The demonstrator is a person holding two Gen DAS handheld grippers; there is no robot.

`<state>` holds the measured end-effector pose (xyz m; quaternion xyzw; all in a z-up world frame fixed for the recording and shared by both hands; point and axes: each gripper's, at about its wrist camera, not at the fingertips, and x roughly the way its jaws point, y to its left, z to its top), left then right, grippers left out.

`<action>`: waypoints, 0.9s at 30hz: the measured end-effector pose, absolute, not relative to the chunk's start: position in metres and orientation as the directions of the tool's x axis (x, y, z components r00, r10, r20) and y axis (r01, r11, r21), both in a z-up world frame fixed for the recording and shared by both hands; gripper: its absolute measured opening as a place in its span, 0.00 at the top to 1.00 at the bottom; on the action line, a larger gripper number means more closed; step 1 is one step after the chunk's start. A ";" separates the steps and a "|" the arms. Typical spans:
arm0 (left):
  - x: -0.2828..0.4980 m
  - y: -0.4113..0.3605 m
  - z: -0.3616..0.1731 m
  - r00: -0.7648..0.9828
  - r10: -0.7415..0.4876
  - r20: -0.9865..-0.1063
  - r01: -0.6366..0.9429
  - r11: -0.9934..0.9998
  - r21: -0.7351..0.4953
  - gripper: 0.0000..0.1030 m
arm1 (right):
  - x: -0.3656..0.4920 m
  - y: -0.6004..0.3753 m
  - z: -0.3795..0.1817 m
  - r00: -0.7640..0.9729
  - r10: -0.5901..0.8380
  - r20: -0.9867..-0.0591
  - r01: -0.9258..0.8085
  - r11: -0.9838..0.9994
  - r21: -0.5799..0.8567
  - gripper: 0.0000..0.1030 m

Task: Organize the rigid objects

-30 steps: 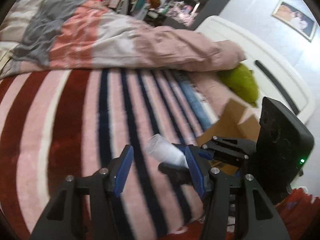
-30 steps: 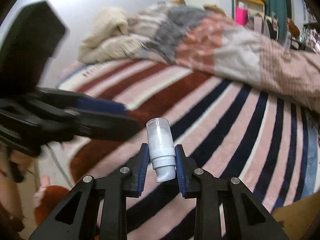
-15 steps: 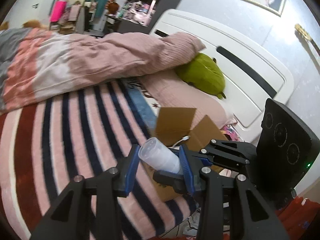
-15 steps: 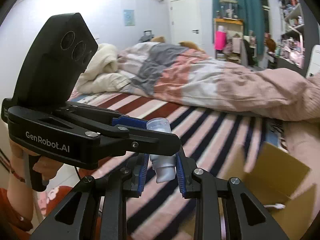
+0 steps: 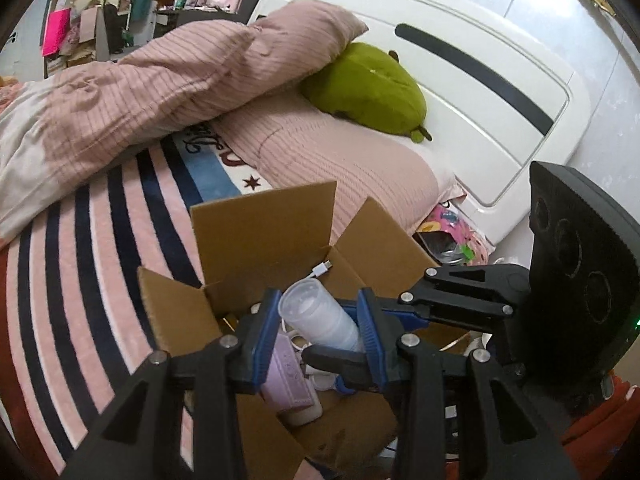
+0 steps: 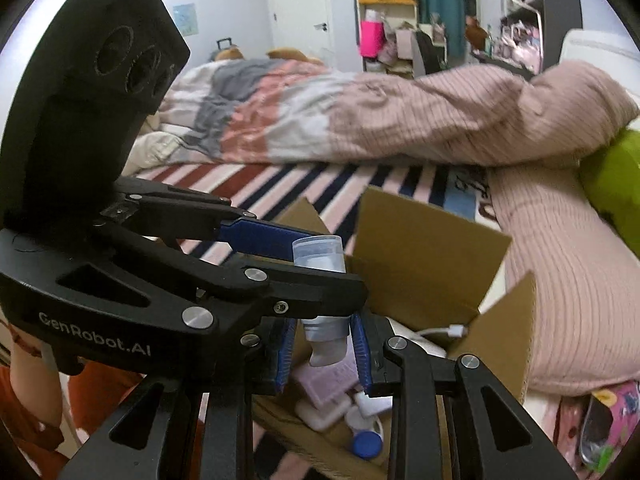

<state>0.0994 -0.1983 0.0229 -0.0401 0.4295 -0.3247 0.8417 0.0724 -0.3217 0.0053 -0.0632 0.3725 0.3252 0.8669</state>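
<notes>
A small white pump bottle with a clear cap (image 5: 320,322) hangs above an open cardboard box (image 5: 260,236). My left gripper (image 5: 320,320) has its blue pads on both sides of the bottle's cap end. My right gripper (image 6: 324,354) is shut on the bottle's lower end (image 6: 326,344), crossing under the left gripper. In the right wrist view the left gripper's finger (image 6: 260,240) hides the bottle's middle. The box (image 6: 432,240) holds a lilac case (image 6: 332,380), white containers, a blue cap (image 6: 366,442) and a white cable (image 6: 444,330).
The box sits at the edge of a striped pink, navy and red blanket (image 5: 80,248). A pink duvet (image 5: 160,80), a pink pillow (image 5: 340,160) and a green plush (image 5: 372,88) lie by the white headboard (image 5: 500,92). Clutter lies on the floor beside the bed (image 5: 452,236).
Both grippers have carried the bottle from over the striped blanket to above the open box. The left gripper's jaws have narrowed around the bottle's cap end.
</notes>
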 end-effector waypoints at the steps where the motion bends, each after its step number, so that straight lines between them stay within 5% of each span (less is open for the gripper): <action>1: 0.100 -0.199 0.022 0.419 -0.576 -0.702 0.511 0.788 -0.342 0.65 | 0.074 -0.323 0.003 0.506 0.513 -0.694 -0.608 0.782 0.134 0.79; 2: 0.101 -0.201 0.021 0.423 -0.569 -0.705 0.510 0.793 -0.334 0.64 | 0.075 -0.323 0.001 0.504 0.508 -0.699 -0.606 0.784 0.133 0.79; 5: 0.099 -0.198 0.023 0.464 -0.529 -0.711 0.496 0.820 -0.287 0.34 | 0.076 -0.322 -0.003 0.515 0.480 -0.710 -0.595 0.797 0.107 0.71; 7: 0.096 -0.193 0.026 0.494 -0.517 -0.699 0.481 0.832 -0.276 0.20 | 0.077 -0.323 -0.004 0.513 0.485 -0.708 -0.594 0.796 0.115 0.55; 11: 0.086 -0.180 0.034 0.559 -0.475 -0.679 0.432 0.866 -0.251 0.17 | 0.076 -0.325 -0.002 0.518 0.494 -0.699 -0.591 0.797 0.125 0.47; 16: 0.066 -0.161 0.046 0.661 -0.359 -0.659 0.335 0.927 -0.169 0.16 | 0.070 -0.328 0.006 0.557 0.518 -0.649 -0.591 0.796 0.129 0.25; 20: 0.047 -0.139 0.054 0.725 -0.293 -0.624 0.266 0.954 -0.139 0.15 | 0.061 -0.330 0.015 0.584 0.548 -0.599 -0.599 0.789 0.138 0.19; 23: 0.035 -0.121 0.060 0.770 -0.226 -0.596 0.193 0.974 -0.120 0.03 | 0.052 -0.329 0.024 0.614 0.573 -0.543 -0.612 0.780 0.132 0.09; 27: 0.019 -0.101 0.063 0.813 -0.138 -0.566 0.096 0.990 -0.104 0.03 | 0.038 -0.324 0.036 0.648 0.593 -0.478 -0.629 0.771 0.104 0.00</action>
